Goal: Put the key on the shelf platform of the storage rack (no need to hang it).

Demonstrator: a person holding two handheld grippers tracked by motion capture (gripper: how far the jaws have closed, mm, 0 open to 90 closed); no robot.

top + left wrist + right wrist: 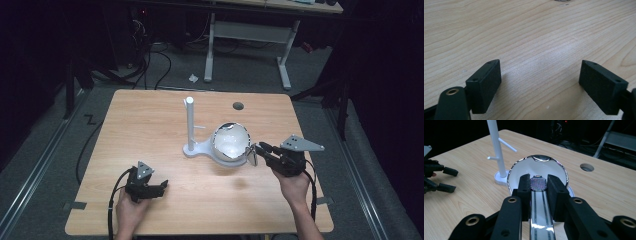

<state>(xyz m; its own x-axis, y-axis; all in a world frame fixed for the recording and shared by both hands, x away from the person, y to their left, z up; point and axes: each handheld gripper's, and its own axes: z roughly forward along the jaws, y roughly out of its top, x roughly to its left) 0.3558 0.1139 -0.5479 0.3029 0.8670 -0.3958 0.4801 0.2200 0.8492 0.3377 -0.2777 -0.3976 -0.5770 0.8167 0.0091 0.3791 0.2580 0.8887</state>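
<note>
A shiny metal mug [231, 144] with a white inside hangs just above the table [150, 120], tilted on its side beside the white mug stand [190, 125]. My right gripper [256, 151] is shut on the mug's flat handle [541, 215], and the mug's mouth [536, 168] faces along the jaws. The stand's pole [496, 147] carries short pegs and rises to the left of the mug. My left gripper [162, 186] rests low near the table's front left, open, with bare wood between its fingers [484, 82].
A round cable hole [238, 106] sits in the table's far edge, behind the mug. The other hand's gripper [449, 180] lies at the left of the right gripper view. A desk frame and cables stand on the dark floor beyond the table.
</note>
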